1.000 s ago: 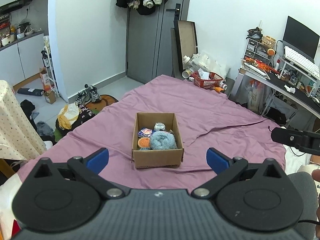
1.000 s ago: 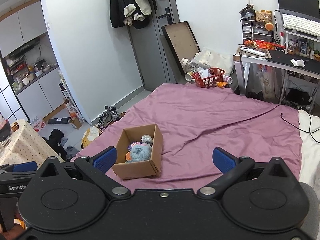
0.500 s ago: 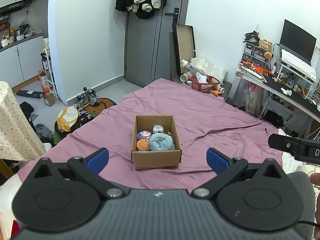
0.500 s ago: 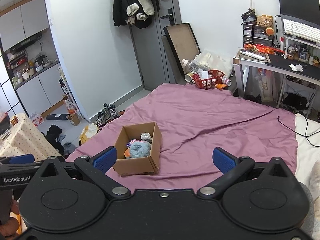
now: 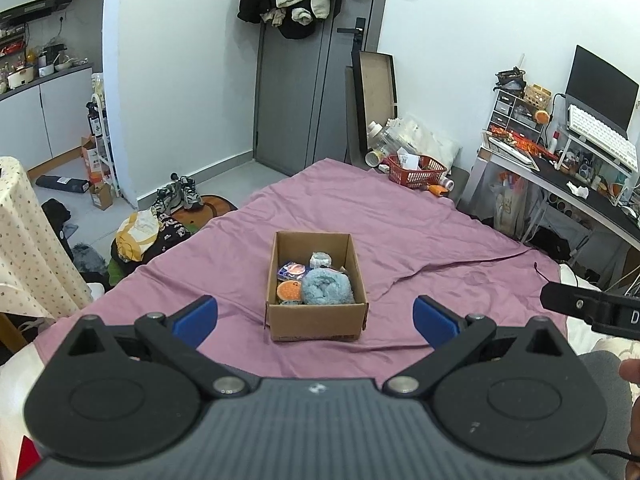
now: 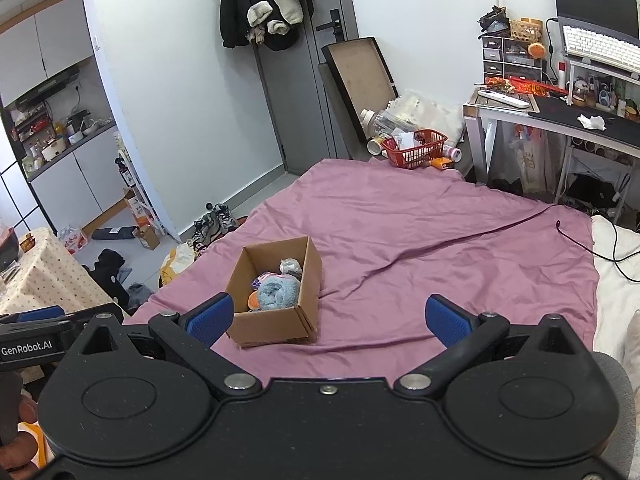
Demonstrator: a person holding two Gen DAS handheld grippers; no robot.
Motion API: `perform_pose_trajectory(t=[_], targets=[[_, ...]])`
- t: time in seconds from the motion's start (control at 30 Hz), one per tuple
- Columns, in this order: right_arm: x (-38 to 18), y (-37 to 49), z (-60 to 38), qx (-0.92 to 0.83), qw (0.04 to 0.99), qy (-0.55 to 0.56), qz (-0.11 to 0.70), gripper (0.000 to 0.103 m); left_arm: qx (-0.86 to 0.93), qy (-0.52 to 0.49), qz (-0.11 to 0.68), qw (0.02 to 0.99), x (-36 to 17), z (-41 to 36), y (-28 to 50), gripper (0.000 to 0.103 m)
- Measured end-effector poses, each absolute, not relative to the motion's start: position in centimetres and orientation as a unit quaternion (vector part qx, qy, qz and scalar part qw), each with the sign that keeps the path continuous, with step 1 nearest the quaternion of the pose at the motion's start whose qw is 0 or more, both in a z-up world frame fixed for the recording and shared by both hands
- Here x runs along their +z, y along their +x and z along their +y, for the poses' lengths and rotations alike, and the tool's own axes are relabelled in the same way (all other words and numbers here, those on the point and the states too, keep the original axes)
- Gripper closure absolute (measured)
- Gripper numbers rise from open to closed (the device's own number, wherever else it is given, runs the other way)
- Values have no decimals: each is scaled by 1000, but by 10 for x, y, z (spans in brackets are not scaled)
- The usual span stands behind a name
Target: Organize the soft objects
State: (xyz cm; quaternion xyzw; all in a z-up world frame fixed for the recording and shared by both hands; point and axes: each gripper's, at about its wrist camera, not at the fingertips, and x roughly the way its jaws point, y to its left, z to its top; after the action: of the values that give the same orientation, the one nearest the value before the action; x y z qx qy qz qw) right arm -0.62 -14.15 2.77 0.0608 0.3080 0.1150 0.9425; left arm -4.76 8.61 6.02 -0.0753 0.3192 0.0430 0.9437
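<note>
Brown cardboard box [image 5: 316, 286], near bed's [image 5: 420, 240] front edge: holds fluffy blue roll [image 5: 326, 288], orange disc [image 5: 289, 291], small grey bundle [image 5: 320, 258]. Task apparently complete. Left gripper [image 5: 316, 316] and right gripper [image 6: 328, 314]: spread wide, empty.

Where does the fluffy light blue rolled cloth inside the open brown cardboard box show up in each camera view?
Left wrist view: the fluffy light blue rolled cloth sits just below centre, in the near right part of the open brown cardboard box.
Right wrist view: the cloth lies left of centre, in the box, above the left blue fingertip.
Shared landmark: the red plastic basket beyond the far end of the bed.
</note>
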Motion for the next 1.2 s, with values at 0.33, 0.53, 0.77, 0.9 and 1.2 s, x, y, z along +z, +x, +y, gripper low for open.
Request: perform_pose_trajectory(t=[0.33, 0.53, 0.77, 0.9, 1.2], targets=[[27, -7, -138, 117, 943, 52, 308, 0, 43, -78, 321, 943, 59, 93, -48, 0], [27, -6, -139, 120, 942, 52, 309, 0, 48, -81, 316, 944, 61, 94, -49, 0], [27, -6, -139, 118, 942, 52, 310, 0, 51, -81, 317, 944, 61, 94, -49, 0], [26, -5, -139, 120, 942, 52, 310, 0, 52, -83, 318, 943, 59, 96, -49, 0], [22, -3, -140, 121, 940, 57, 312, 0, 57, -87, 320, 942, 57, 100, -49, 0]])
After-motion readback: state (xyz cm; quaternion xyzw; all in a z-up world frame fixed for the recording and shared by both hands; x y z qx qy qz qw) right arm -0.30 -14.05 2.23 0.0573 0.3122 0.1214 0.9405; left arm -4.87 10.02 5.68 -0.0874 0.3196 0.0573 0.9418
